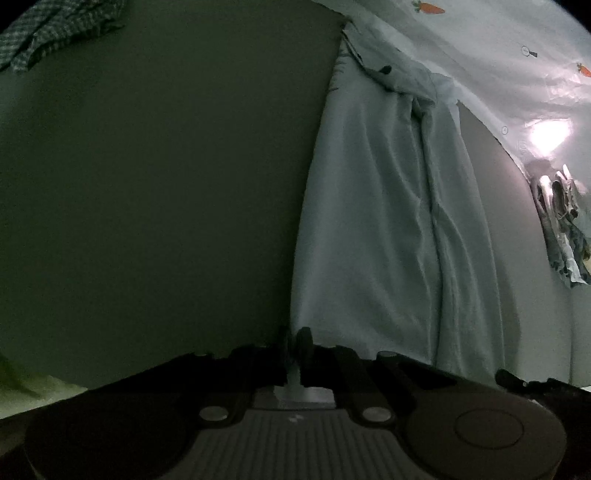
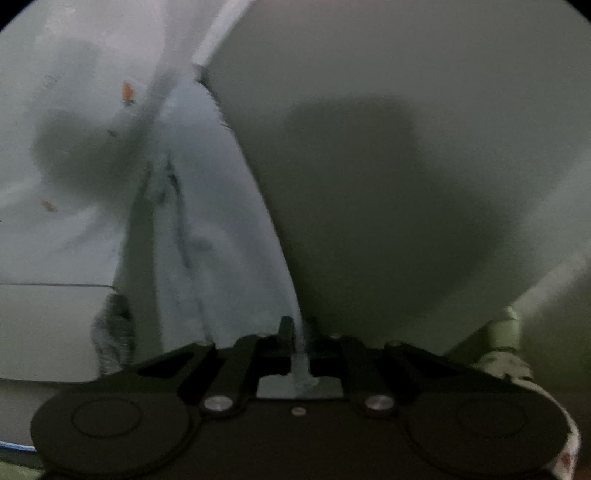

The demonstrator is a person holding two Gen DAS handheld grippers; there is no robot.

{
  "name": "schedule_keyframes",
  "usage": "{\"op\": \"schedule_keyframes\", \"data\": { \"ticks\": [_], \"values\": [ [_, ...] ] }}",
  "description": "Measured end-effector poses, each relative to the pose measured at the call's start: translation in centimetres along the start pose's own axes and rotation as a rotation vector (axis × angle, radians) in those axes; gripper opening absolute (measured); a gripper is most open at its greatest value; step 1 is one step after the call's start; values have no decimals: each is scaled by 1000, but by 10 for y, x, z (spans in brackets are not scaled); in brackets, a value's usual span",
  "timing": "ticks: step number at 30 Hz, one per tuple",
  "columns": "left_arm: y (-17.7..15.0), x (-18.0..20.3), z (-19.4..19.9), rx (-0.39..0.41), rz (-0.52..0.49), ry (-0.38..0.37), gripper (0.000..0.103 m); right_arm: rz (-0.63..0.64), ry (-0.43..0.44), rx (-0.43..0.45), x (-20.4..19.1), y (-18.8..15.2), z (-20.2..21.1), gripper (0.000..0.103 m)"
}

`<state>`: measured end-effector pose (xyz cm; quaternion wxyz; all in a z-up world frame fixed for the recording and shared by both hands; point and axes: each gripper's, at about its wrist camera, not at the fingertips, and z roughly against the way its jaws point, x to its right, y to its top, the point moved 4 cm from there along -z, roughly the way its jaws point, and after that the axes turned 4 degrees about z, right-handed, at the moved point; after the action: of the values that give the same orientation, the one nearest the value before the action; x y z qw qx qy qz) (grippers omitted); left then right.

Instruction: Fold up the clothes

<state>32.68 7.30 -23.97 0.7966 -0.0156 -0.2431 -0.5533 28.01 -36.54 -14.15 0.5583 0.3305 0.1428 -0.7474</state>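
A pale grey-blue garment (image 1: pixel 376 221) lies stretched out on a dull green-grey surface (image 1: pixel 147 184), creased along its length. In the left wrist view its near left edge runs into my left gripper (image 1: pixel 300 347). The jaws are shut on that edge, and a strip of cloth shows between the fingers. In the right wrist view the same pale garment (image 2: pixel 207 206) hangs away from my right gripper (image 2: pixel 297 334), which is shut on its near right edge. The picture is blurred there, and cloth shows between the fingers.
A white sheet printed with carrots (image 1: pixel 480 55) (image 2: pixel 74 110) lies beyond the garment. A checked cloth (image 1: pixel 55 33) sits at the far left corner. Shoes and clutter (image 1: pixel 557 210) lie at the right. A grey knitted item (image 2: pixel 110 339) is low on the left.
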Motion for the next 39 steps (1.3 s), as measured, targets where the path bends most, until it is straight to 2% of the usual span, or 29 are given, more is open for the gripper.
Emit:
{"op": "schedule_keyframes", "data": {
  "ticks": [1, 2, 7, 8, 9, 10, 12, 14, 18, 22, 26, 32, 39],
  "values": [
    [0, 0, 0, -9, -14, 8, 21, 10, -11, -10, -1, -1, -1, 29],
    [-2, 0, 0, -20, -31, 11, 22, 30, -25, -20, -4, -2, -2, 33],
    [-3, 6, -3, -45, -47, 28, 23, 91, -47, -38, -10, -6, -1, 33],
    [-3, 9, -3, -49, -63, 42, 21, 93, -49, -44, -10, -6, -1, 31],
    [0, 12, -6, -51, -77, 56, 18, 85, -36, -53, -11, -6, -1, 18],
    [2, 13, -8, -56, -82, 57, 4, 68, -5, -63, -13, -5, -1, 11],
    [5, 11, -7, -74, -36, 7, 4, 33, 55, -85, -16, -4, 0, 11],
    [13, 5, -2, -85, 77, -58, 3, -41, 155, -61, -17, -2, 8, 10],
    [35, -5, 18, -26, 286, -219, 3, -185, 334, 13, -23, 8, 24, 8],
    [63, 2, 28, 35, 374, -324, 3, -230, 421, 52, -38, 31, 18, 8],
    [95, 11, 26, 68, 435, -367, 3, -245, 454, 73, -53, 52, 5, 8],
    [147, 30, 20, 114, 444, -385, 3, -241, 463, 106, -72, 94, -13, 8],
    [216, 45, -9, 134, 472, -396, 3, -252, 461, 124, -84, 166, -51, 8]
  ]
}}
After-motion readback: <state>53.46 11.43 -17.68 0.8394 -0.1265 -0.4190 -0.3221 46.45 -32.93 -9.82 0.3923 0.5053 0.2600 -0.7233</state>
